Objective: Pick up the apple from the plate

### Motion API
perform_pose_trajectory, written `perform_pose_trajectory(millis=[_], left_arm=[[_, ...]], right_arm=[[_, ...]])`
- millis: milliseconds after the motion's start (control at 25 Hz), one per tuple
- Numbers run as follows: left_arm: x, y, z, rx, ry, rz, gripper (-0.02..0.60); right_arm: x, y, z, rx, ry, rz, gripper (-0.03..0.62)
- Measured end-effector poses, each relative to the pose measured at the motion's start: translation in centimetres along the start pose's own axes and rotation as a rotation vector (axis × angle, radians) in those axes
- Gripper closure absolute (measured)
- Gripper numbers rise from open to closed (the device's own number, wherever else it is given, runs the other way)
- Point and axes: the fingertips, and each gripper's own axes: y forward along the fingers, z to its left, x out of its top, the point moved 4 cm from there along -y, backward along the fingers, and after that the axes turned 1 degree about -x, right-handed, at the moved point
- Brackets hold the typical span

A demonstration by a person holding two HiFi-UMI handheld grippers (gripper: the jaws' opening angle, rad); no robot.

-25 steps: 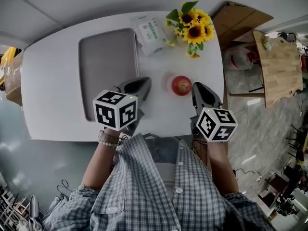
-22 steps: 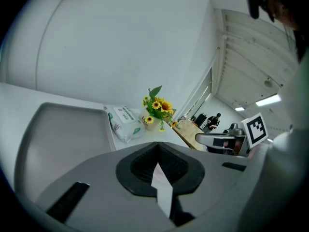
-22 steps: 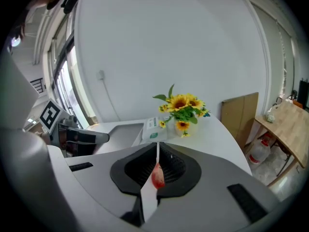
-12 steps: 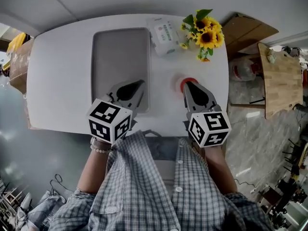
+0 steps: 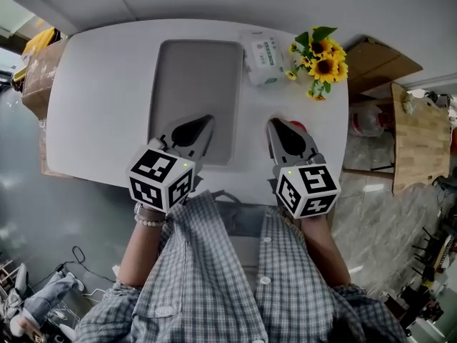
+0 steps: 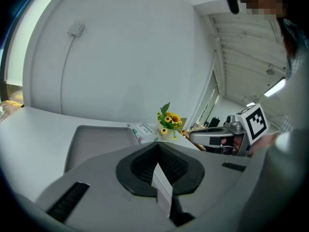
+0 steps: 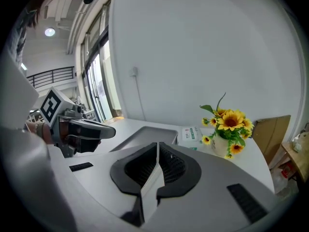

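The apple [image 5: 299, 126] peeks out beside the right gripper [image 5: 274, 123], near the tabletop's [image 5: 100, 91] right edge; the left gripper [image 5: 208, 118] is farther. Both are pressed together, empty.

One white worktop [image 5: 100, 106] carries one grey tray [image 5: 196, 84], one packet of wipes [image 5: 263, 48], one bunch of sunflowers [image 5: 323, 61] and one red apple [image 5: 298, 126], of which only a sliver shows. There are two grippers, the left gripper [image 5: 207, 120] and the right gripper [image 5: 273, 122], each with one marker cube, so two cubes [image 5: 162, 179] in all. Off the worktop there are one wooden board [image 5: 415, 141] and two cardboard boxes [image 5: 39, 70], one at either side
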Motion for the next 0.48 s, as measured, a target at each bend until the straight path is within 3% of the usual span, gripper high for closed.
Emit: perform_pose_trajectory(millis=[480], left_arm=[[0.0,-1.1,1.1,0.034,-0.034,-0.028,0.572]], right_arm=[[0.2,0.6,1.1,0.017,-0.006,0.001,0.563]])
